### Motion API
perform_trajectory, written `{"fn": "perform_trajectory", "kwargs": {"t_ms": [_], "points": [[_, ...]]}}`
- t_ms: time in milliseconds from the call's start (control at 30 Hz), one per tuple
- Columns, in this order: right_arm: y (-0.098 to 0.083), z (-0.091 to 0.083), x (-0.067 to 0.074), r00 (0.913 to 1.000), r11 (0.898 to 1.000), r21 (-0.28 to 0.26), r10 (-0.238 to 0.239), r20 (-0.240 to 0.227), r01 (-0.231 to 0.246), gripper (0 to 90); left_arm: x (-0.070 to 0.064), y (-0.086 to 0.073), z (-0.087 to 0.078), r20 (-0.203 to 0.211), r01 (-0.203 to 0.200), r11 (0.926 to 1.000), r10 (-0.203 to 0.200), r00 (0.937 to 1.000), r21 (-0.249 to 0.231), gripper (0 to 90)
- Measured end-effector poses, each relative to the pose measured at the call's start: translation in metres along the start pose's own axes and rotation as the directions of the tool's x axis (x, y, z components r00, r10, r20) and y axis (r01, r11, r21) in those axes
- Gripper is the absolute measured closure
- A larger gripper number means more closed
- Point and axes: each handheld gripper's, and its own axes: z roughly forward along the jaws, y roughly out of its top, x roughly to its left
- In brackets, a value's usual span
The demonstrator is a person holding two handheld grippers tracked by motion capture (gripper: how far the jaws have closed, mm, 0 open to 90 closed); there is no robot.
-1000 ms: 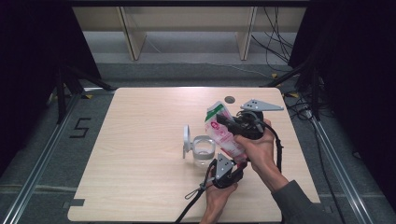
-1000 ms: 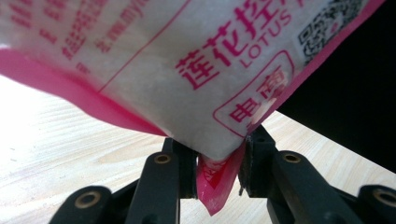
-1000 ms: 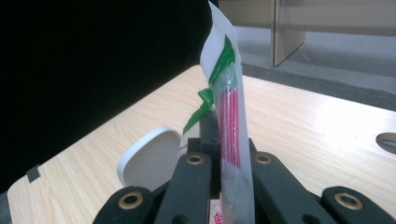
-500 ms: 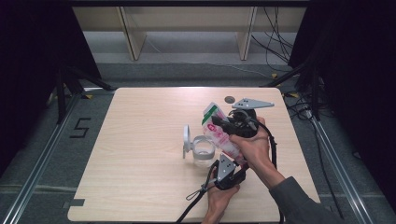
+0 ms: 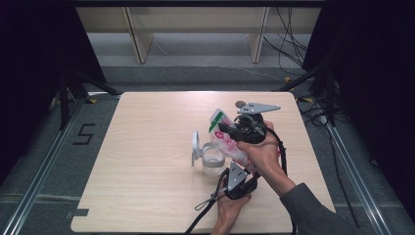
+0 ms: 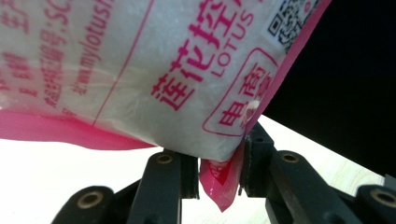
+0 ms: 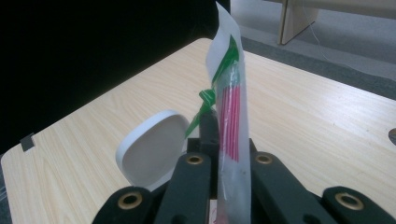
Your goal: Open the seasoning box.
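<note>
Both grippers clamp one bag [image 5: 229,145], a white pouch with pink print and a green-marked top. Nearest the person, the left gripper [image 5: 238,180] sits low at the table's [image 5: 147,196] near edge, held by a hand [image 5: 230,210] that comes in from the bottom of the high view; its cable trails toward the front edge. In the left gripper view its two black jaws pinch the bag's [image 6: 154,70] pink bottom corner, a small fold of pink film squeezed between the pads, with the white granular filling bulging just above them. Farther out, the right gripper [image 5: 241,131] is gripped by the right hand [image 5: 264,154], and its grey three-cornered plate [image 5: 258,107] lies level over it. In the right gripper view its jaws are pressed flat against both faces of the bag's [image 7: 229,116] upper part, and the thin sealed top with its green stripe stands up edge-on between them. So the bag hangs in the air, slanting from the left gripper up and away to the right gripper, right of the table's middle. Just to its left a clear jar [image 5: 211,159] stands on the table, its white round lid [image 5: 195,145] hinged open and upright on the far-left side. Beyond the right gripper a small dark disc [image 5: 240,104] lies near the table's far edge.
</note>
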Motion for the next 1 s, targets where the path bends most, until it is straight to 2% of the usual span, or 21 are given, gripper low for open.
{"fn": "perform_trajectory", "kwargs": {"t_ms": [267, 433, 500, 533, 600, 667, 833, 867, 1000], "points": [[-0.0004, 0.0000, -0.0021, 1.0000, 1.000, -0.009, -0.001, -0.007, 0.001, 89.9, -0.0002, -0.0001, 0.0012, 0.004, 0.007, 1.0000, -0.007, 1.0000, -0.006, 72.3], [-0.0006, 0.0002, -0.0009, 0.9999, 1.000, 0.001, 0.007, -0.008, -0.007, 89.8, -0.0003, -0.0005, 0.0015, 0.004, 0.002, 1.0000, -0.002, 1.0000, 0.002, 72.3], [-0.0004, 0.0004, -0.0009, 1.0000, 1.000, 0.007, -0.008, -0.004, 0.008, 89.8, -0.0001, -0.0005, 0.0014, 0.005, 0.004, 1.0000, -0.004, 1.0000, 0.001, 72.3], [-0.0002, 0.0003, 0.0000, 1.0000, 1.000, 0.012, 0.005, -0.007, -0.005, 89.7, 0.0003, -0.0005, 0.0015, 0.003, 0.003, 1.0000, -0.003, 1.0000, 0.003, 72.3], [-0.0004, 0.0009, -0.0001, 1.0000, 1.000, 0.011, -0.007, -0.002, 0.007, 89.7, 0.0005, -0.0007, 0.0018, 0.003, 0.006, 1.0000, -0.006, 1.0000, -0.001, 72.3], [-0.0003, 0.0019, 0.0027, 0.9999, 1.000, 0.022, 0.004, -0.011, -0.004, 89.7, 0.0003, -0.0008, 0.0019, 0.000, 0.013, 0.9999, -0.013, 0.9999, -0.004, 72.3], [-0.0001, 0.0047, 0.0045, 0.9995, 0.999, 0.019, -0.032, -0.007, 0.032, 89.7, 0.0018, -0.0002, 0.0010, -0.004, 0.009, 1.0000, -0.009, 0.9999, 0.002, 72.3], [0.0001, 0.0047, 0.0055, 0.9998, 1.000, 0.022, -0.019, -0.011, 0.019, 89.7, 0.0021, -0.0001, 0.0007, -0.004, 0.011, 0.9999, -0.011, 0.9999, 0.000, 72.3], [0.0012, 0.0039, 0.0073, 0.9999, 0.999, 0.034, -0.015, -0.008, 0.015, 89.7, 0.0020, 0.0002, 0.0005, -0.009, -0.001, 1.0000, 0.001, 1.0000, -0.003, 72.4]]}}
